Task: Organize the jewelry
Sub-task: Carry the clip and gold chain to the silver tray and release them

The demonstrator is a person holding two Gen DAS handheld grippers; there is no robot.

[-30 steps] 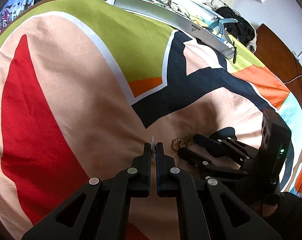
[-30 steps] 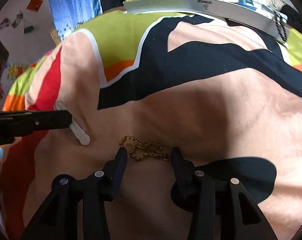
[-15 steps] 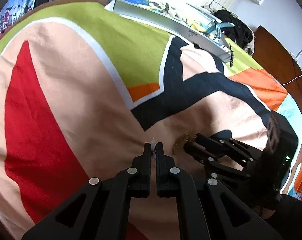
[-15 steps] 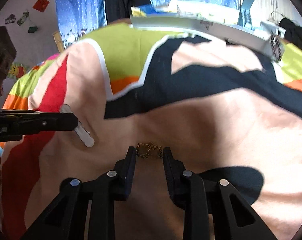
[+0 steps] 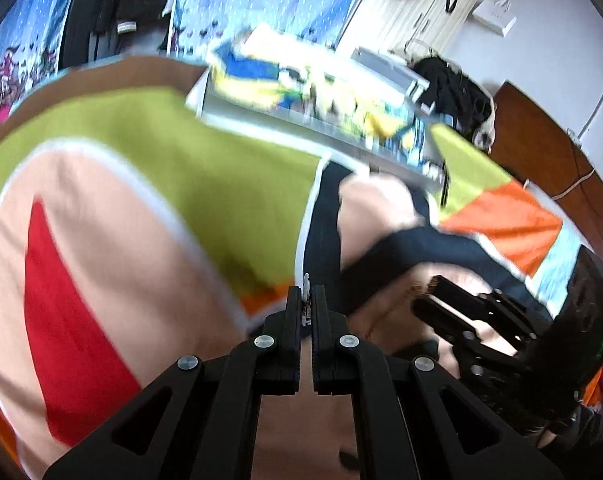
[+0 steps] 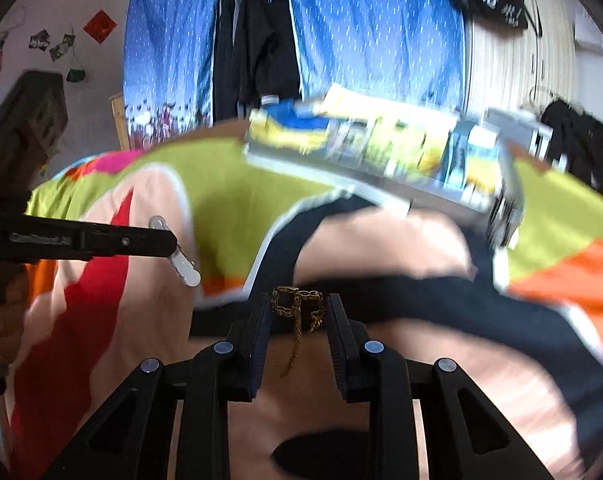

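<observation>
Between the right gripper's (image 6: 299, 312) jaws hangs a gold chain (image 6: 297, 308): its bunched links span the gap near the tips, clamped from both sides, and one loose strand drops straight down toward the bedspread (image 6: 441, 344). Left of those jaws, the left gripper (image 5: 307, 300) has its jaws pressed together on a clear clip (image 6: 177, 258). The clip's long axis runs slantwise, one end poking up behind the jaws, the other pointing down and right past the tips. Beyond both pairs of jaws, a tray (image 6: 381, 148) with blurred yellow and blue contents lies across the bed's far side.
</observation>
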